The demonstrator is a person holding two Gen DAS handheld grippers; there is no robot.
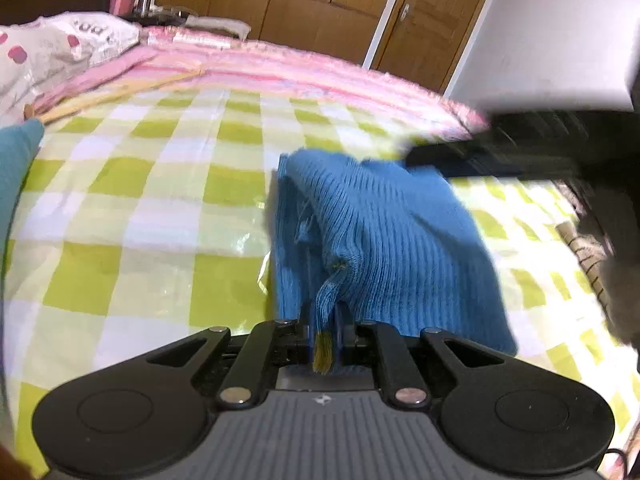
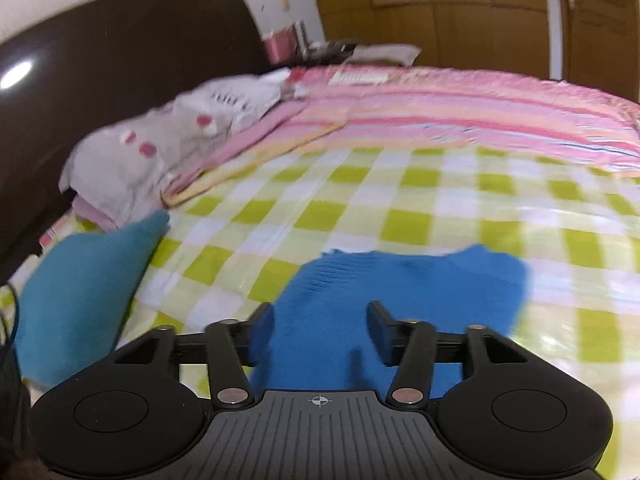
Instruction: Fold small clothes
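We saw wide free room on the green checked sheet [image 1: 132, 184] to the left of the blue knit garment [image 1: 384, 232]. At the far left, a teal cloth [image 2: 80, 292] and the pillows [image 2: 168, 148] blocked passage. The right gripper [image 1: 500, 152] stood over the garment's far right corner.

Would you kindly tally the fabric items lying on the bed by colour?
Blue: 1, the blue knit garment
Teal: 1, the teal cloth
Grey with pink spots: 1, the pillow
Pink striped: 1, the blanket
Total: 4
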